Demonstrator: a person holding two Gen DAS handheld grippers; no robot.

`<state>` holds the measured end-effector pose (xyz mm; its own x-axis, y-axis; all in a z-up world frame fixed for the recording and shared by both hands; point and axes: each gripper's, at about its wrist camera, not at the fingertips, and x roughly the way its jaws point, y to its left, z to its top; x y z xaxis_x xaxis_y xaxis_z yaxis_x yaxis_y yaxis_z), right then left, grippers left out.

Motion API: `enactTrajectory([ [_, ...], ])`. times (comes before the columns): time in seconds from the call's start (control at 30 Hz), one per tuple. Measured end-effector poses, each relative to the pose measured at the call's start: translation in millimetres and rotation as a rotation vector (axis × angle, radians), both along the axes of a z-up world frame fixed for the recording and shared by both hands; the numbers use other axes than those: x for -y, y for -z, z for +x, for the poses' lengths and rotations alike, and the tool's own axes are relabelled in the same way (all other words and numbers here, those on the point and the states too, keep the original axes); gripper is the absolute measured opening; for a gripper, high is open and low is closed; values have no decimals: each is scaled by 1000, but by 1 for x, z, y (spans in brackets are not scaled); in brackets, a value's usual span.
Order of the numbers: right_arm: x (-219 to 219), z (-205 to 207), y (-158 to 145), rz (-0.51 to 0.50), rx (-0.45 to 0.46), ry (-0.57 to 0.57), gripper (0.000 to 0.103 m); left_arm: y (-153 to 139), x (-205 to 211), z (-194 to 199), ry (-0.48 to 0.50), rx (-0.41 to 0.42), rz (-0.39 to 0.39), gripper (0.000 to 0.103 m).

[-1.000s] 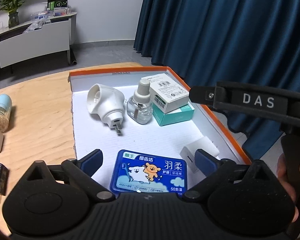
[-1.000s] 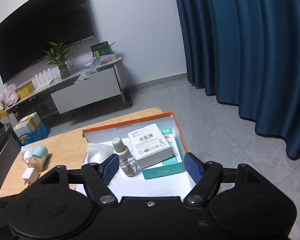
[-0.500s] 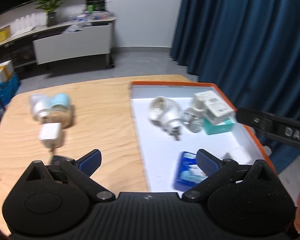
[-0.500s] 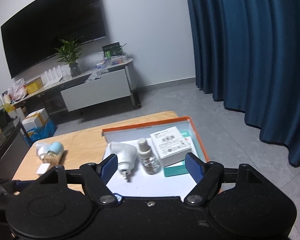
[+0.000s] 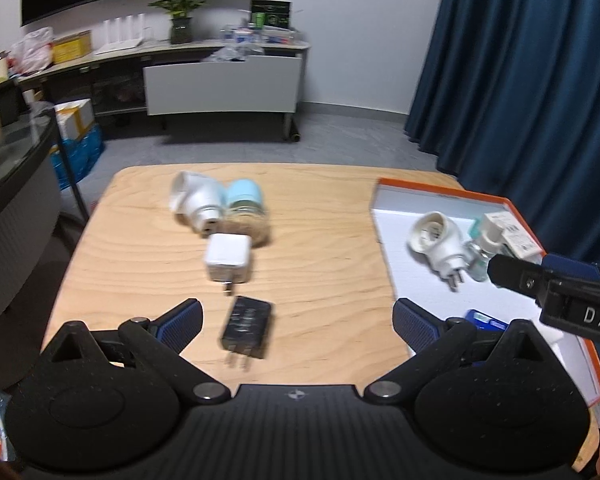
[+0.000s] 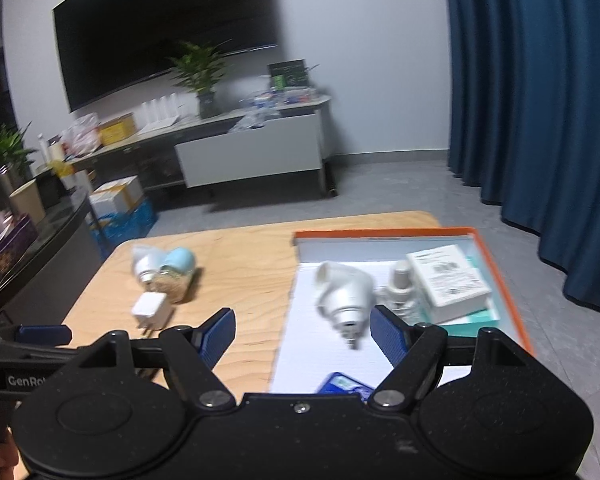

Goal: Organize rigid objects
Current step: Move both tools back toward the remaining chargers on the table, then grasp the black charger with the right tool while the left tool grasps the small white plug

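Tabletop (image 5: 320, 240): black charger (image 5: 246, 326) lies between left tool's (image 5: 296, 320) spread jaws.

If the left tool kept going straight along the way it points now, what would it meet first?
Most likely the black charger lying on the wooden table, between the open left tool fingers; depth is uncertain.

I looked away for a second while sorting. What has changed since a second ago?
The left gripper swung from over the orange box to the table, now facing the black charger. The right gripper turned the same way. Both are open and empty. The objects themselves stayed put.
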<state>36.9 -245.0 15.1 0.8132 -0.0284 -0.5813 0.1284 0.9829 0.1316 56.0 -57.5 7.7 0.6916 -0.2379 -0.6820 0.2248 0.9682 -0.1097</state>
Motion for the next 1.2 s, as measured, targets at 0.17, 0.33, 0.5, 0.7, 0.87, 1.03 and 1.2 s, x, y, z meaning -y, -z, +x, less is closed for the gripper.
enactTrajectory([
  [0.17,-23,9,5,3,-16,-51,89,5,-22,3,-43,-9,-7,103],
  [0.33,-40,17,12,14,-36,-94,89,9,-39,5,-77,-11,-8,103],
  [0.5,-53,24,19,19,-51,-123,89,15,-54,8,-106,-24,-8,103],
  [0.7,-60,32,27,28,-73,-145,89,23,-61,14,-119,-41,-4,103],
  [0.87,-64,38,37,42,-96,-160,89,28,-66,18,-131,-53,-4,103],
  [1.03,-80,48,53,65,-128,-215,89,29,-73,23,-149,-53,2,103],
  [1.2,-106,66,73,105,-172,-261,88,27,-88,29,-192,-45,15,103],
])
